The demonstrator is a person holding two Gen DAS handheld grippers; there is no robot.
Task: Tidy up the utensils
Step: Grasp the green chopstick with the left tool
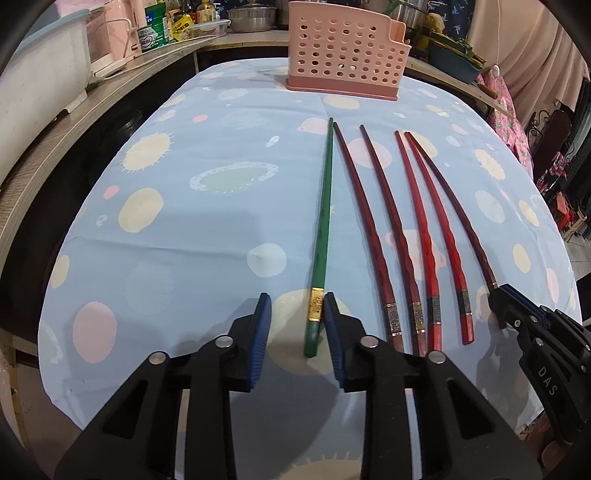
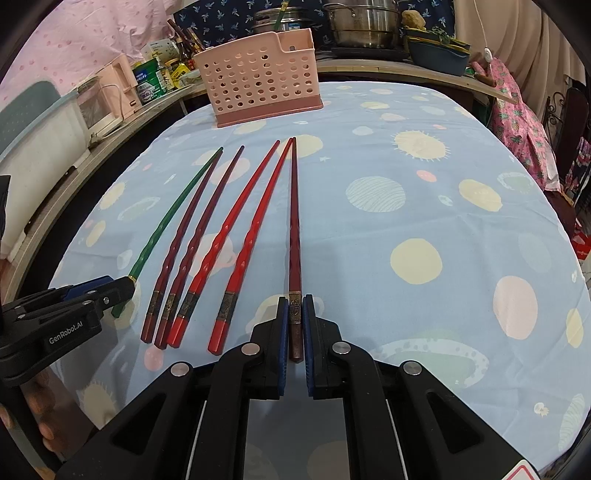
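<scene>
My right black plastic gripper [image 1: 496, 306] carries the white letters "DAS" down its side, seen from my left wrist. My left black plastic gripper [image 2: 127, 291] reads "GenRobot.AI" in white — plain from the right wrist. The green-and-white tins [image 1: 151, 29] on the counter bear print too small to read.

Chopsticks [image 2: 258, 225]: glossy lacquer, metal bands. Basket [image 1: 343, 51]: matt perforated plastic. Tablecloth [image 1: 207, 229]: printed cloth. Gripper pads [image 1: 260, 339]: ribbed.

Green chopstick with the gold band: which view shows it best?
Left wrist view: the green chopstick with the gold band runs tip to handle unobstructed. In the right wrist view, the left hand-held gripper hides its handle end.
</scene>
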